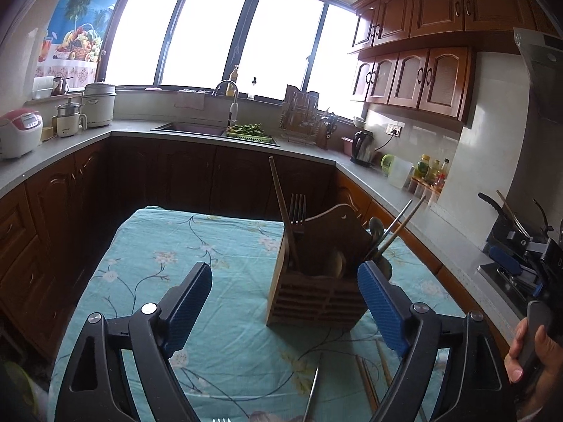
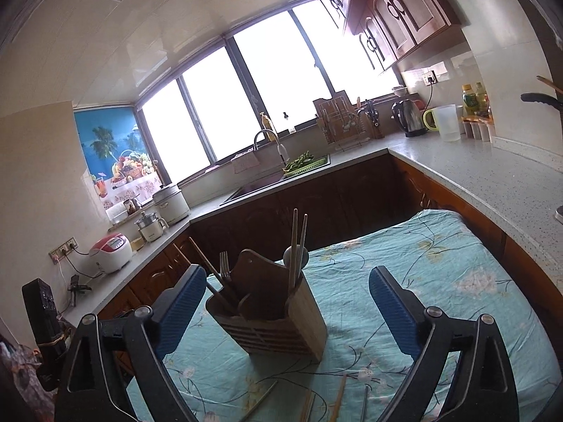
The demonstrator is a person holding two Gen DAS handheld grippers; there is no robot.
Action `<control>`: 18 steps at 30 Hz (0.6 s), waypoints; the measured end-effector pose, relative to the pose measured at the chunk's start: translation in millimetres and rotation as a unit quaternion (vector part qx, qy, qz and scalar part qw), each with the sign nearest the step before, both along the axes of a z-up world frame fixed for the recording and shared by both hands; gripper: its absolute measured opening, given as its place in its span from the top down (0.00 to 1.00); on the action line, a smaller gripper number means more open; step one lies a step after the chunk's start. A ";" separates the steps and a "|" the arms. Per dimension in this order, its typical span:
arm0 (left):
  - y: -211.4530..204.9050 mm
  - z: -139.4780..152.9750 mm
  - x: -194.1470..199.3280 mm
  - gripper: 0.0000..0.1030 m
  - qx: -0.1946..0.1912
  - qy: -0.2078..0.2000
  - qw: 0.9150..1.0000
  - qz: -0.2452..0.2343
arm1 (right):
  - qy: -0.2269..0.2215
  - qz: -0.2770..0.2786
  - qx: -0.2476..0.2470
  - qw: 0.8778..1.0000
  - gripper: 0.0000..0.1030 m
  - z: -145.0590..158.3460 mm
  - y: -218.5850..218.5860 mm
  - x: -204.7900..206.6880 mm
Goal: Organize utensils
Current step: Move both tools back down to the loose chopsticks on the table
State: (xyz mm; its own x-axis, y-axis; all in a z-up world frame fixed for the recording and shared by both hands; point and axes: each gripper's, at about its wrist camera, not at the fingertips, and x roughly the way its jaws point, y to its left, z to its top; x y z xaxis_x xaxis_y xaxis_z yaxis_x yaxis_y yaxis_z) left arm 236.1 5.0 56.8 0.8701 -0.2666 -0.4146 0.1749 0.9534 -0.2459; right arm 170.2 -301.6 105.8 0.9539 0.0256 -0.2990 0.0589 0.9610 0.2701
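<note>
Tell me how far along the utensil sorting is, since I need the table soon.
Partly done: a fork, chopsticks and spoons already stand in the wooden holder. Nothing is in hand: the left gripper and right gripper are both open and empty. Left: loose chopsticks and metal utensils lying on the tablecloth in front of the holder.

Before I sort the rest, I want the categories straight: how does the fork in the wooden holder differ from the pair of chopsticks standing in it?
The fork is metal with tines pointing up; the chopsticks are plain wooden sticks. The fork stands in the holder's left compartment, the chopsticks in its right one. The chopsticks rise much higher above the rim than the fork. Both stand upright in the same holder.
</note>
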 end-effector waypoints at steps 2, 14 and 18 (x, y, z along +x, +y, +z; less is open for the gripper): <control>4.0 -1.2 -10.2 0.17 -0.005 0.010 1.000 -0.002 | 0.009 -0.001 -0.007 1.000 0.08 -5.6 2.7 -10.2; 2.6 -11.1 -48.5 0.17 0.004 0.059 0.998 -0.016 | 0.079 -0.005 -0.020 0.997 0.08 -57.2 10.8 -50.7; 2.7 -13.9 -48.1 0.17 0.005 0.076 0.997 -0.018 | 0.095 -0.003 -0.014 0.995 0.08 -71.7 10.5 -53.3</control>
State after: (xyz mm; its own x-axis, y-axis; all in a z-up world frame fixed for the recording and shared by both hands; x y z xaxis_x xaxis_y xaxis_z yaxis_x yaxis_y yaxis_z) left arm 187.9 7.8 42.8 0.7865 -0.2918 -0.5443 0.1711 0.9498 -0.2619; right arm 116.8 -291.2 34.1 0.8801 0.0102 -0.4746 0.1113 0.9675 0.2272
